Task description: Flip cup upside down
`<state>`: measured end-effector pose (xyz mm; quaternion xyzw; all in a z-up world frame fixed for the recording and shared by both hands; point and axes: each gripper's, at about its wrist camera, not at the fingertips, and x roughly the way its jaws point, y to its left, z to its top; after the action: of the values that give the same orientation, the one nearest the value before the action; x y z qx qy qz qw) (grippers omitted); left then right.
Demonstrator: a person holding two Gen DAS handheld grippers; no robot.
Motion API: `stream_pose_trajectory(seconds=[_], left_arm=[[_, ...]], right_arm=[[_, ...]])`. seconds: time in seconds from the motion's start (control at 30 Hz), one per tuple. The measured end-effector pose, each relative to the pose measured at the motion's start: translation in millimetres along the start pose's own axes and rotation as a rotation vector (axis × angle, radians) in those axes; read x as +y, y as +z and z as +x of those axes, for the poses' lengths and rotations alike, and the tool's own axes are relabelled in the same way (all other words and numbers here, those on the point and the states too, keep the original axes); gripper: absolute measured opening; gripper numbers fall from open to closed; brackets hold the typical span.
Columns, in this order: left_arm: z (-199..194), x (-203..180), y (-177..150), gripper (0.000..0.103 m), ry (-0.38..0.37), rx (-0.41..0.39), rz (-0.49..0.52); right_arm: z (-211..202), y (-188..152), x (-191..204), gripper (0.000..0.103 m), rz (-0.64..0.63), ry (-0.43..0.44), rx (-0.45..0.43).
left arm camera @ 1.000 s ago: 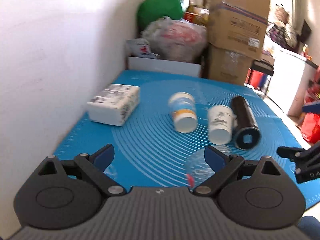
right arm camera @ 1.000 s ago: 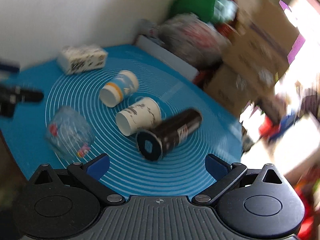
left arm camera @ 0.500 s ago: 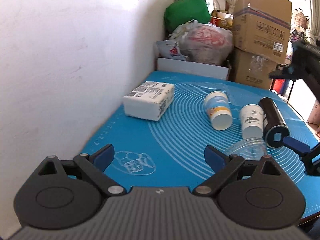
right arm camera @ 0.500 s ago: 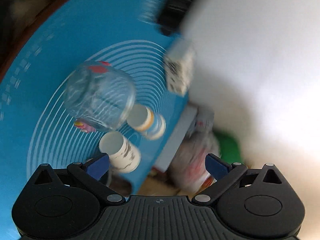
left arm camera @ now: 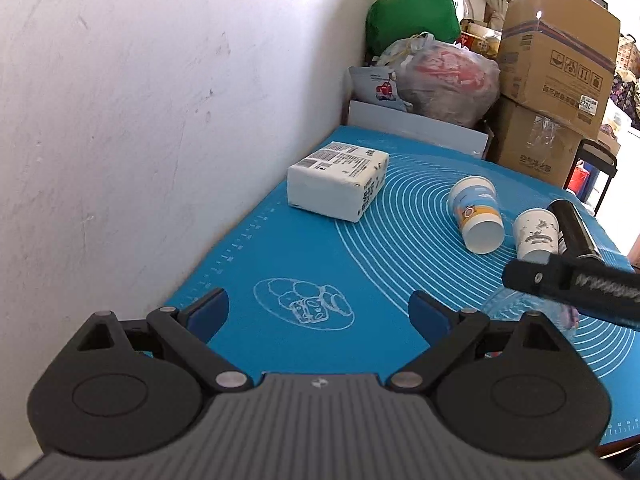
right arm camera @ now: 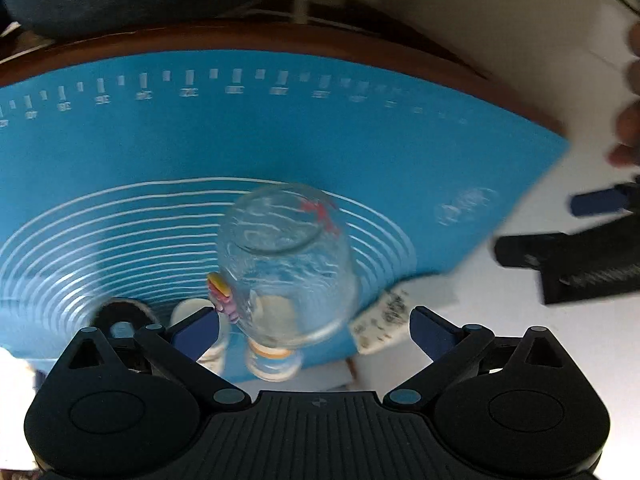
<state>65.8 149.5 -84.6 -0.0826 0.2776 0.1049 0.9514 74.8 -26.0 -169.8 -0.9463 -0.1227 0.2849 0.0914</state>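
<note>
A clear glass cup (right arm camera: 286,264) with small coloured decals lies on the blue mat (right arm camera: 160,152). My right gripper (right arm camera: 314,326) is open and turned upside down; the cup sits between and just ahead of its blue fingertips, not gripped. In the left wrist view the cup (left arm camera: 516,304) shows only partly, behind the right gripper's black finger (left arm camera: 576,284). My left gripper (left arm camera: 320,312) is open and empty, low over the mat's near left part.
On the mat lie a white tissue pack (left arm camera: 338,186), a blue-and-orange paper cup (left arm camera: 476,214), a white paper cup (left arm camera: 534,234) and a black flask (left arm camera: 574,230). A white wall (left arm camera: 160,120) runs along the left. Bags and cardboard boxes (left arm camera: 556,80) stand behind.
The right gripper has rolled over to upside down and closed in on the glass cup. The left gripper has drawn back to the left, towards the wall.
</note>
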Motion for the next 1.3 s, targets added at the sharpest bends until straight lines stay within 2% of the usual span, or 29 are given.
stream_pose_trajectory(seconds=[0.13, 0.23, 0.27, 0.37, 0.43, 0.57, 0.63, 0.73, 0.87, 0.97, 1.2, 1.3], left_arm=[[2.0, 2.9, -0.7, 0.096, -0.002, 0.011, -0.01], [3.3, 2.3, -1.3, 0.096, -0.007, 0.015, -0.012], [3.4, 2.2, -1.5, 0.096, -0.007, 0.015, -0.012], [6.2, 1.8, -1.1, 0.096, -0.011, 0.022, -0.013], [7.2, 1.8, -0.9, 0.096, -0.015, 0.026, -0.016], [7.9, 1.6, -1.3, 0.096, -0.016, 0.031, -0.016], [8.2, 2.0, -1.0, 0.096, -0.016, 0.034, -0.019], [8.0, 2.4, -0.8, 0.096, -0.019, 0.037, -0.023], [8.5, 0.9, -1.1, 0.096, -0.021, 0.04, -0.021], [8.4, -0.4, -1.2, 0.096, -0.026, 0.042, -0.018], [11.3, -7.5, 0.5, 0.096, -0.041, 0.044, 0.002], [14.0, -12.3, 1.0, 0.096, -0.047, 0.05, 0.009]], right_arm=[[8.9, 8.7, 1.5, 0.102, -0.045, 0.069, -0.015], [13.6, 15.1, 6.1, 0.102, -0.069, 0.088, -0.028], [14.8, 15.2, 5.9, 0.102, -0.061, 0.101, -0.009], [18.9, 21.5, 9.2, 0.092, -0.046, 0.146, -0.014], [20.3, 22.2, 12.0, 0.09, -0.045, 0.152, -0.027], [19.1, 21.9, 13.4, 0.09, -0.023, 0.166, -0.052], [18.0, 5.6, 11.2, 0.089, 0.007, 0.184, -0.06], [17.3, -1.5, 7.6, 0.089, 0.043, 0.182, -0.074], [15.8, -14.4, -4.1, 0.089, 0.199, 0.228, -0.094], [16.9, -27.8, -14.4, 0.089, 0.379, 0.245, -0.105], [24.1, -70.4, -27.9, 0.088, 0.896, 0.272, -0.11], [24.1, -87.4, -21.3, 0.088, 1.166, 0.27, -0.135]])
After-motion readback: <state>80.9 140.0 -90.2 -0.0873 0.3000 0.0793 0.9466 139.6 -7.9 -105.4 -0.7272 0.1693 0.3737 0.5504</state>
